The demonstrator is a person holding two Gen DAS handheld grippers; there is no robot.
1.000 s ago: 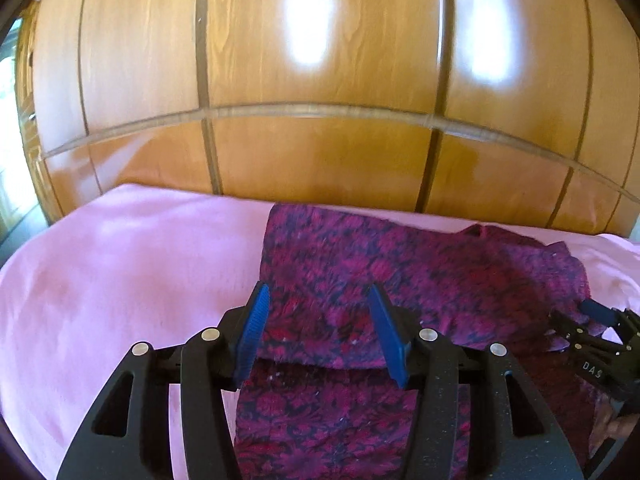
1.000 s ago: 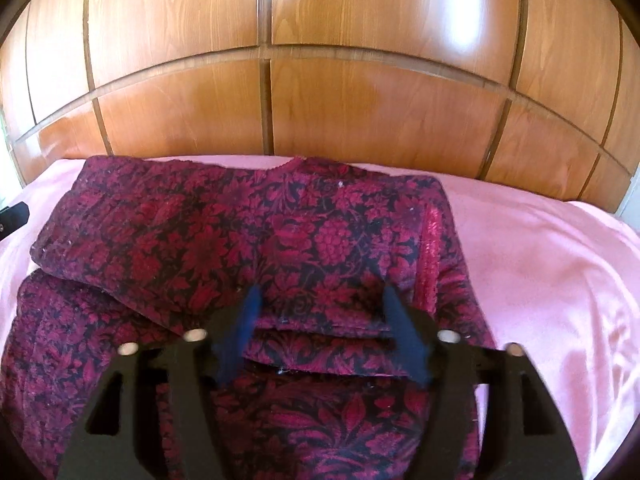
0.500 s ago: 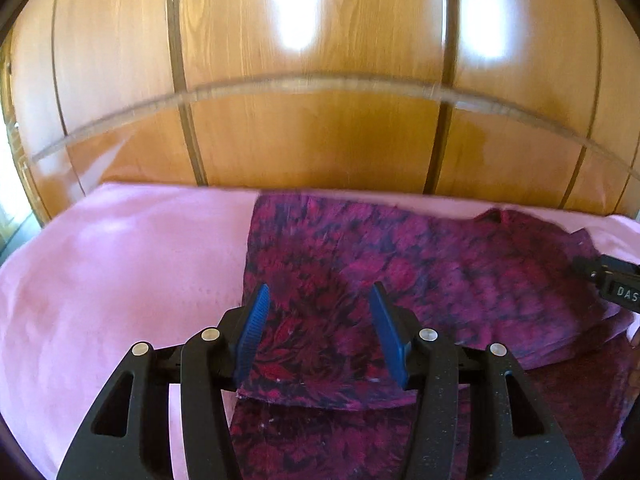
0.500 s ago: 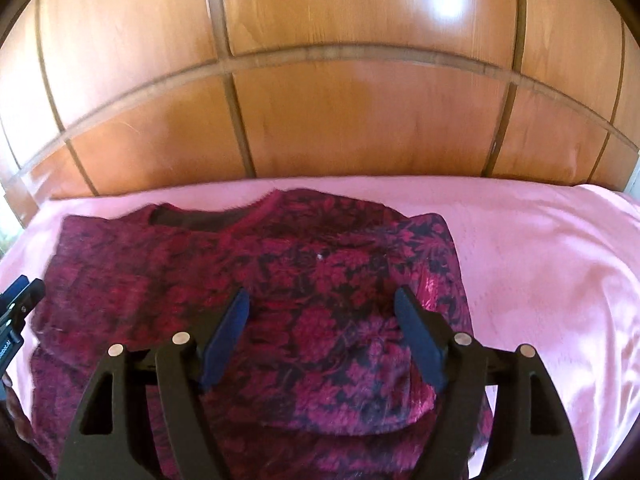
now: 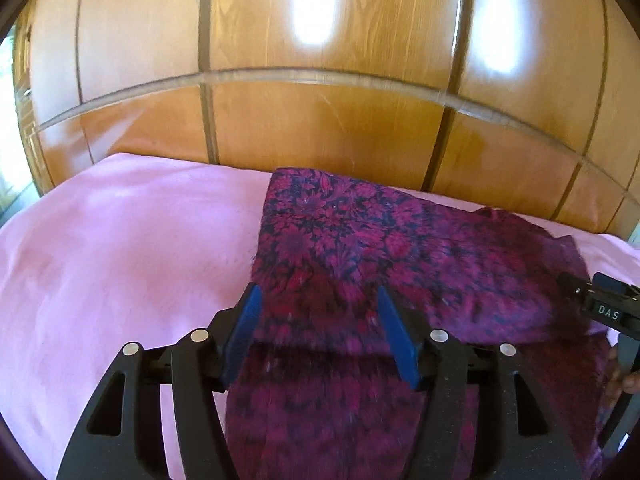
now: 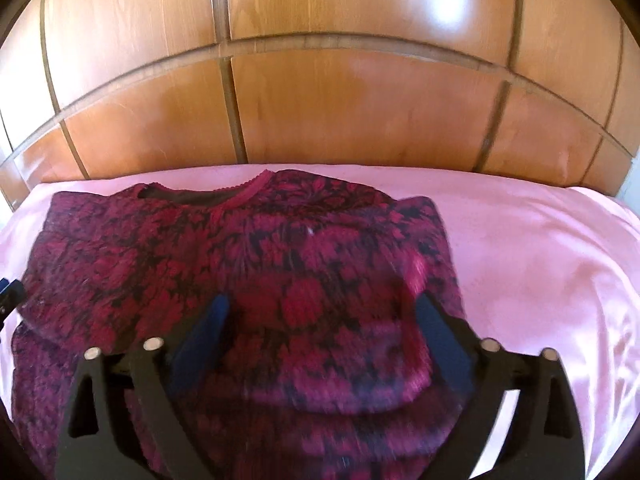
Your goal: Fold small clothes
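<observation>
A dark red and purple floral garment lies on the pink bed sheet, its top part folded over the lower part. Its neckline shows at the far side in the right wrist view, where the garment fills the middle. My left gripper is open with blue pads, hovering over the garment's left edge. My right gripper is open over the garment's right half. The right gripper's tip also shows at the right edge of the left wrist view.
A glossy wooden panelled headboard rises right behind the bed. Pink sheet stretches to the left of the garment in the left wrist view and to its right in the right wrist view.
Both grippers have drawn back and risen from the garment; more of the folded top and the neckline shows. The right jaws have opened wider.
</observation>
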